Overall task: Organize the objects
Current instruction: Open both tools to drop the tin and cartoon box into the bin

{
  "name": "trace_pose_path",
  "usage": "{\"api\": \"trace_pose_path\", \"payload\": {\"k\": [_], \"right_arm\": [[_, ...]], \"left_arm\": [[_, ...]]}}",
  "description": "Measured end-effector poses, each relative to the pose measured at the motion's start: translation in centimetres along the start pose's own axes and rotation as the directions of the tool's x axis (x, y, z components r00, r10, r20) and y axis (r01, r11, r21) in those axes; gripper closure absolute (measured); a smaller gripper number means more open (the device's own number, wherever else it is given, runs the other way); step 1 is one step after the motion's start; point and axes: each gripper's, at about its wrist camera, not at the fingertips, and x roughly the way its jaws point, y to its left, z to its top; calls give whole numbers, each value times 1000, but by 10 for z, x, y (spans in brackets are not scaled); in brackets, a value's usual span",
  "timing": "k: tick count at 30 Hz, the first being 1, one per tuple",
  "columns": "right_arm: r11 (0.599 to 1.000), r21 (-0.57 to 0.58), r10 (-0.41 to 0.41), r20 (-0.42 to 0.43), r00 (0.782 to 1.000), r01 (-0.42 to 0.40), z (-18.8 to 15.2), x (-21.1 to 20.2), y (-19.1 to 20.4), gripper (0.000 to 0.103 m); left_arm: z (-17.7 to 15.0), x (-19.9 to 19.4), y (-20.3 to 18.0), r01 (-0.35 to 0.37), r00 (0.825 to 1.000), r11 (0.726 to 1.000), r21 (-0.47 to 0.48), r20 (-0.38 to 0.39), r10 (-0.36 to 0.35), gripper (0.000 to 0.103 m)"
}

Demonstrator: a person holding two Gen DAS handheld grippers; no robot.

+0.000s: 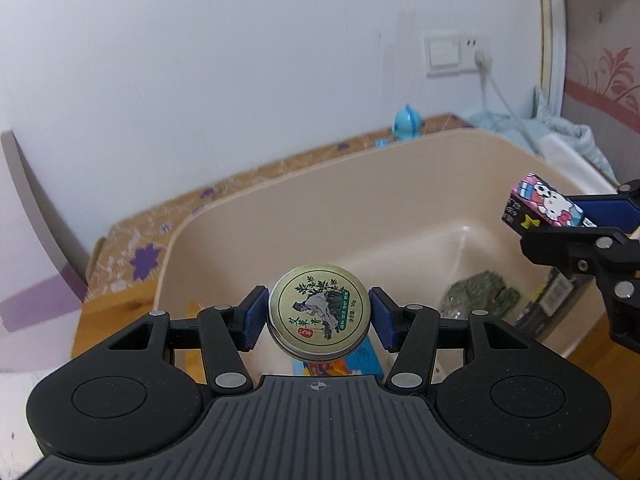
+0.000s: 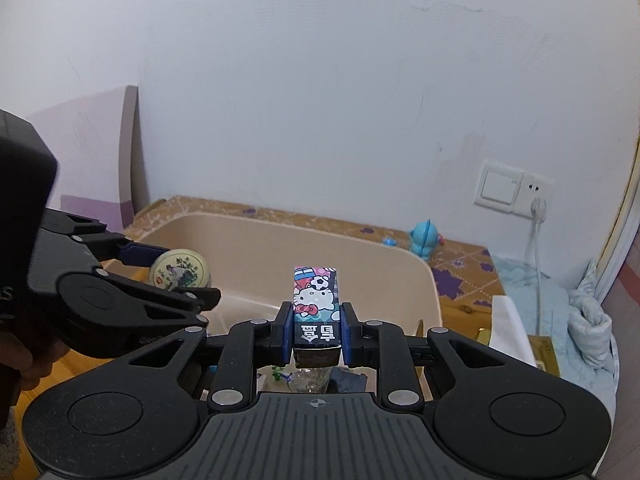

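Observation:
My left gripper is shut on a round gold tin with a green plant drawing on its lid. It holds the tin above the near part of a beige plastic bin. My right gripper is shut on a narrow cartoon-cat box, also over the bin. In the left wrist view the right gripper with its box comes in from the right edge. The right wrist view shows the left gripper and tin at the left.
The bin holds a green packet and a colourful flat item. It stands on a flower-patterned cover against a white wall. A blue toy figure stands behind it. At the right are a wall socket with a cable and light blue cloth.

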Motion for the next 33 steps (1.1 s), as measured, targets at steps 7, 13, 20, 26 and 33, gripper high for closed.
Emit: {"api": "trace_pose_path", "payload": {"k": [7, 13, 20, 26, 33], "right_arm": [[1000, -16, 3, -69, 998, -4, -4, 19, -1, 81], [998, -53, -18, -77, 997, 14, -2, 20, 4, 81], [998, -64, -14, -77, 997, 9, -4, 15, 7, 67], [998, -67, -20, -41, 999, 17, -2, 1, 10, 53], [999, -28, -25, -1, 1000, 25, -3, -23, 11, 26]], "left_arm": [[-3, 14, 3, 46, 997, 998, -36, -62, -48, 47], [-5, 15, 3, 58, 995, 997, -54, -78, -62, 47], [-6, -7, 2, 27, 1000, 999, -29, -9, -27, 29], [-6, -30, 8, 13, 999, 999, -44, 34, -11, 22], [-15, -53, 15, -26, 998, 998, -49, 64, 29, 17]]}}
